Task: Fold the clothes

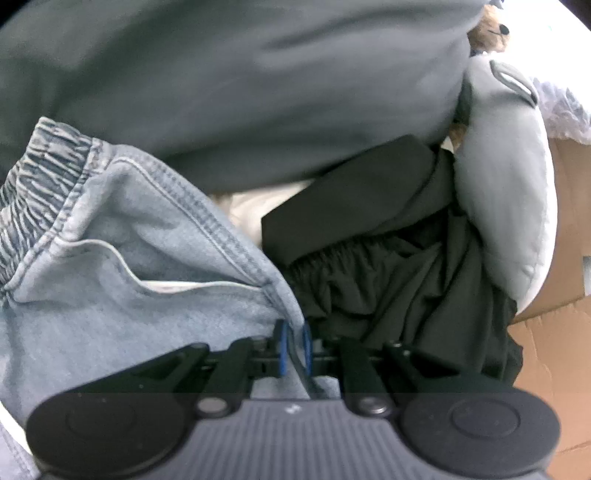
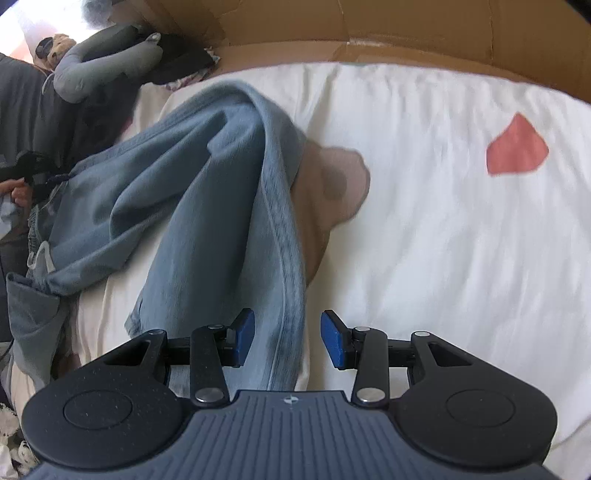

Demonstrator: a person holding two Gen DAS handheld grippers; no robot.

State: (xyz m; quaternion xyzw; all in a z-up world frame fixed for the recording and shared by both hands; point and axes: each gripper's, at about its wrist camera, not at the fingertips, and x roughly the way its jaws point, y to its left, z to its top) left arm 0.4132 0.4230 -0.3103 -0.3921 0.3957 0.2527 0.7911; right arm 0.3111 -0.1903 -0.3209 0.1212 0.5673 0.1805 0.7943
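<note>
Now | left gripper (image 1: 293,345) pinching jeans (image 1: 122,236); right gripper (image 2: 287,339) straddling leg

No words, numbers or brand names can be read anywhere — the only sign is a small white emblem on the ribbed body of the right gripper (image 2: 287,345), at 6 o'clock in its own view — wordless.

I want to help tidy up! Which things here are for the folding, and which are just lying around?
For the folding:
- light blue jeans
- left gripper, jaws shut on the jeans
- right gripper, jaws open over a jeans leg

Just lying around:
- grey plush toy
- black clothes
- cardboard box
- white sheet
</note>
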